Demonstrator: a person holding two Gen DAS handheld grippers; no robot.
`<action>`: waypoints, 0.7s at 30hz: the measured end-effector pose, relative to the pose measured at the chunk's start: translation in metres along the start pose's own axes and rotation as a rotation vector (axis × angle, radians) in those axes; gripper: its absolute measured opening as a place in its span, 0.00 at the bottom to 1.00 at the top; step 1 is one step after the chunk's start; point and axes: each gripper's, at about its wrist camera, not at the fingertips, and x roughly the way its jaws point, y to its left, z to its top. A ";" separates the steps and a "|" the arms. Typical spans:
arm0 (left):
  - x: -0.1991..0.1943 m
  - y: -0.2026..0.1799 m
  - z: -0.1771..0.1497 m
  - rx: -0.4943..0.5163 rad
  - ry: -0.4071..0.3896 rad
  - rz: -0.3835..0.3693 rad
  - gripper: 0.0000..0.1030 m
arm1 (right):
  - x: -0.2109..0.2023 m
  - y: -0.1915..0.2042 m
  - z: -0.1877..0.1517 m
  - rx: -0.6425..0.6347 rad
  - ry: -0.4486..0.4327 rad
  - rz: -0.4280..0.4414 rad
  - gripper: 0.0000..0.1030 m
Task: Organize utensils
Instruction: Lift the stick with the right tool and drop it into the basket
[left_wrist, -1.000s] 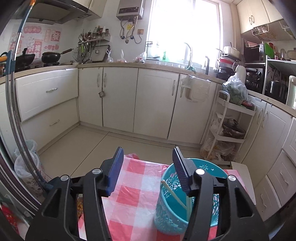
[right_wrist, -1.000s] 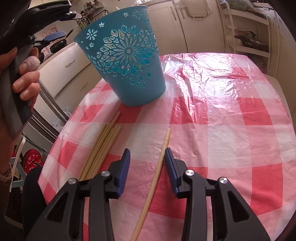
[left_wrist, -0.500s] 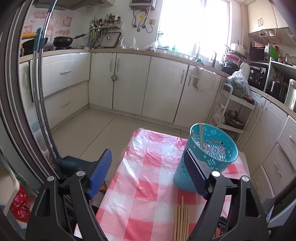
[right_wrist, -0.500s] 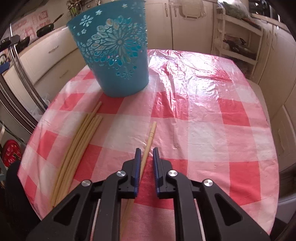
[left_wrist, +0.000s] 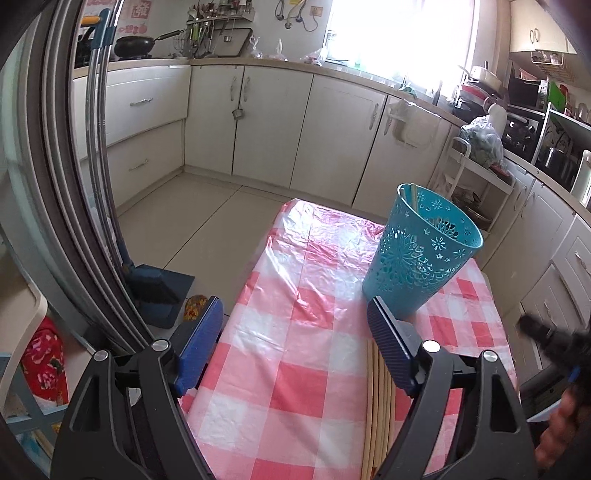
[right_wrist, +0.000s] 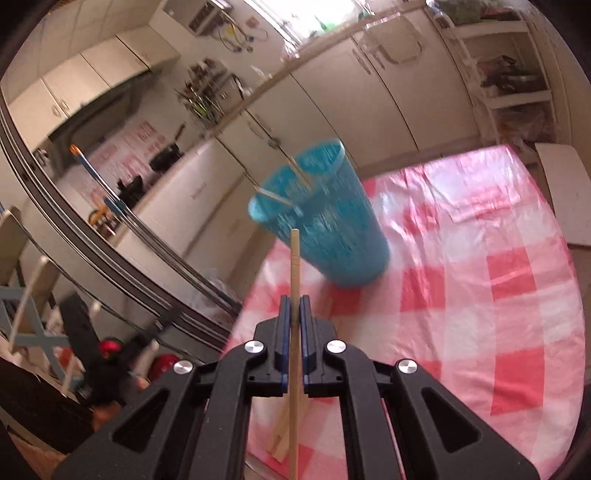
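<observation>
Kitchen bench (left_wrist: 295, 354), checked cloth. Right gripper (right_wrist: 294, 314): jaws clamped on one chopstick (right_wrist: 294, 266), lifted. Left gripper (left_wrist: 295, 328): jaws wide, empty, above chopstick bundle (left_wrist: 378, 406). Blue basket (left_wrist: 417, 266) nearby.

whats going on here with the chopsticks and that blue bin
A person is sorting chopsticks into the blue basket with a handheld gripper in each hand. The right gripper is shut on one chopstick, held off the checked tablecloth and pointing toward the basket, which already holds a couple. The left gripper is open and empty above the bundle of chopsticks that lies on the table.
</observation>
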 end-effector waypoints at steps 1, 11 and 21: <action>-0.001 0.001 -0.002 -0.003 0.002 0.002 0.74 | -0.005 0.007 0.013 -0.006 -0.038 0.018 0.05; -0.011 -0.007 -0.007 0.014 0.001 0.003 0.75 | 0.037 0.067 0.130 -0.145 -0.452 -0.152 0.06; -0.008 -0.008 -0.008 0.015 0.006 -0.001 0.76 | 0.106 0.034 0.101 -0.242 -0.415 -0.388 0.06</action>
